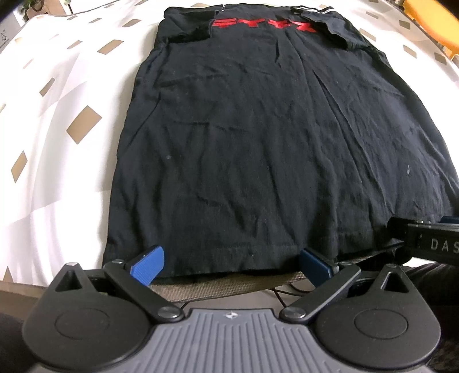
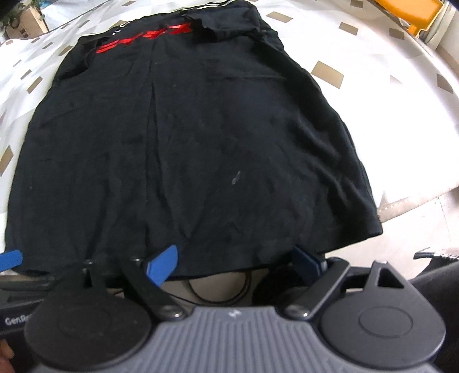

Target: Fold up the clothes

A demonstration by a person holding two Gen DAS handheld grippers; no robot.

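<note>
We found the black cotton T-shirt with red lettering (image 1: pixel 258 137) spread flat across the white cloth with tan diamond patches (image 1: pixel 57 120), filling the middle of both frames, its hem at the bottom edge and the lettering near the top centre. Both short sleeves lay turned inward over the chest, one at the upper left and one at the upper right of the left wrist view, so we judged the sides already brought in and a lengthwise fold from the hem as the step in hand. Our left gripper (image 1: pixel 229 265) sat at the lower centre of its frame, its blue-padded jaws spread wide on either side of the hem and gripping nothing. Our right gripper (image 2: pixel 233 265) stood likewise at the hem in the lower centre of its own frame, jaws wide apart and holding no cloth, though the fabric draped close over them. An orange plastic object (image 1: pixel 430 20) showed at the upper right corner. The next move, as we judged it, called for both claws to close on the hem at matching points, so that the edge would lift evenly and not twist or drag the tucked sleeves loose.
</note>
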